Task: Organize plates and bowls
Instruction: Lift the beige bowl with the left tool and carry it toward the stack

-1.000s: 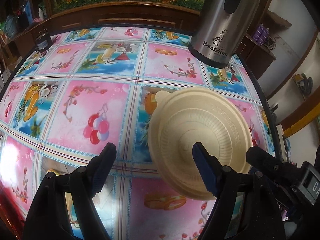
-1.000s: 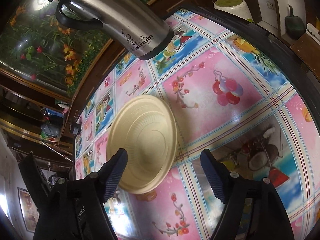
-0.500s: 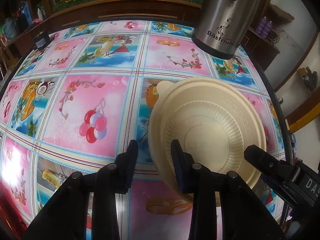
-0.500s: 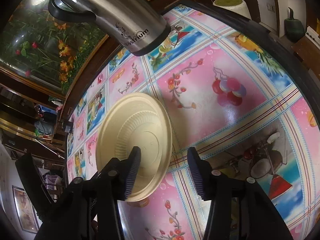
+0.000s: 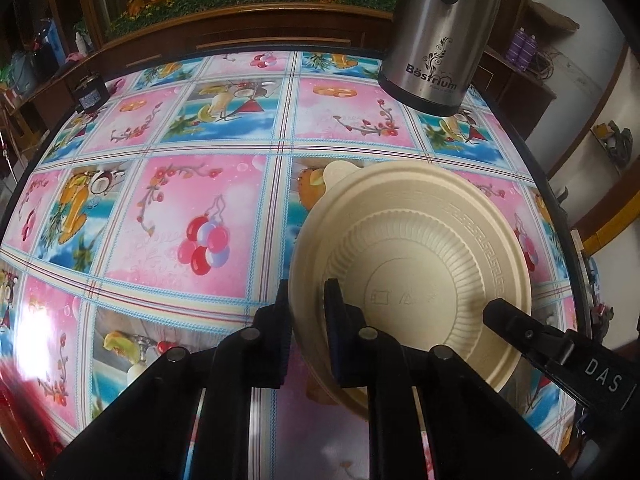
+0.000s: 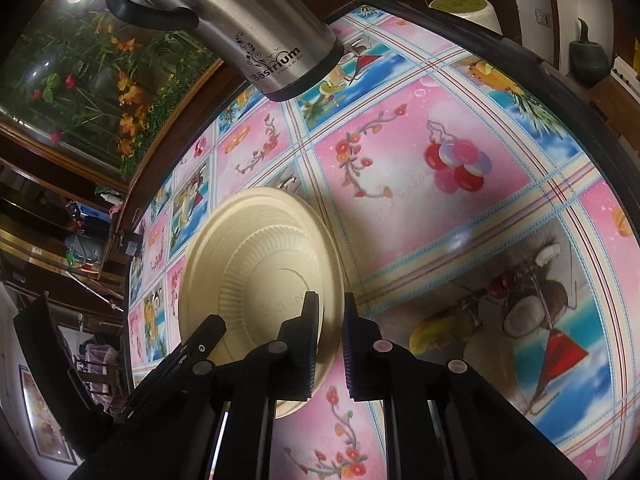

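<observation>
Left wrist: plate (image 5: 416, 240) rim between hand-held gripper (image 5: 306, 304)

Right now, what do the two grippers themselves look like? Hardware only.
Both the left gripper and the right gripper are matte black plastic two-finger units with dark blue ribbed pads and round silver pins at the linkage joints. White "DAS" lettering shows on one body. No cables or sleeves are visible.

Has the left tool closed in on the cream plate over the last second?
Yes. The left tool was wide open a second ago; now its fingers pinch the cream plate's near rim, closer to the steel kettle.
</observation>
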`<state>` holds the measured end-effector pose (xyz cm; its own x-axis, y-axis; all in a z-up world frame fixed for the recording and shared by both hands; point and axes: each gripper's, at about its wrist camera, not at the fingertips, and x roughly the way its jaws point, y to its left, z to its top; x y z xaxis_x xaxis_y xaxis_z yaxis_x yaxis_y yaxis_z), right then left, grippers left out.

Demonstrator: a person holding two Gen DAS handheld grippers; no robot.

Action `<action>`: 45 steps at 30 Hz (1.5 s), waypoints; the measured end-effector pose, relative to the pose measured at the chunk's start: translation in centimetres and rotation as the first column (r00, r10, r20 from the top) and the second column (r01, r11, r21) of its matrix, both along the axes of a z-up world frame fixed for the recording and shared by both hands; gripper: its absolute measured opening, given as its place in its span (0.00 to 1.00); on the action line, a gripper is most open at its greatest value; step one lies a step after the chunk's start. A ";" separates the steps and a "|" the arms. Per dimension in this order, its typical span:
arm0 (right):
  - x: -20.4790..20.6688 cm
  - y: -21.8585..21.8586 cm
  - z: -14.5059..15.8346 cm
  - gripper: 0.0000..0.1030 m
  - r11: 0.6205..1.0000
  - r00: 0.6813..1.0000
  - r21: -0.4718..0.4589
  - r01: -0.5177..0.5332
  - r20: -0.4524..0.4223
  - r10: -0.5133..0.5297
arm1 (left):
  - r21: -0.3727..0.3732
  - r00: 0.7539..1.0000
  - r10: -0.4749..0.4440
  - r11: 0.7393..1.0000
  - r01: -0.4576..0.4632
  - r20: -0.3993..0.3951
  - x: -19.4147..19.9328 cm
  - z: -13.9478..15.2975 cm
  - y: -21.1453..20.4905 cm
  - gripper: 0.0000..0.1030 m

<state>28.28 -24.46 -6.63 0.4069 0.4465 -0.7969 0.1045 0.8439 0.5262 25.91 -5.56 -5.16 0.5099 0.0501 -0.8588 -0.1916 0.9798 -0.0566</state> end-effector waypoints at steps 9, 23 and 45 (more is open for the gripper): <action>-4.1 -0.2 1.7 0.11 1.000 0.999 0.006 -0.010 0.039 0.010 | 0.006 0.999 -0.018 1.000 0.018 0.034 -3.8 1.6 0.1 0.12; -13.2 0.1 3.9 0.11 1.000 0.995 0.002 -0.023 0.095 0.023 | -0.010 0.996 -0.042 0.999 0.043 0.078 -12.2 2.6 1.0 0.12; -19.6 1.6 3.0 0.11 0.999 0.995 -0.020 -0.041 0.091 0.042 | -0.034 0.995 -0.044 0.998 0.047 0.089 -18.1 1.3 2.7 0.12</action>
<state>8.73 -22.82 -3.61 0.4602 0.4502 -0.7652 0.0212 0.8561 0.5164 7.82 -2.89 -3.82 0.5846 -0.0046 -0.8113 -0.1398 0.9845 -0.1063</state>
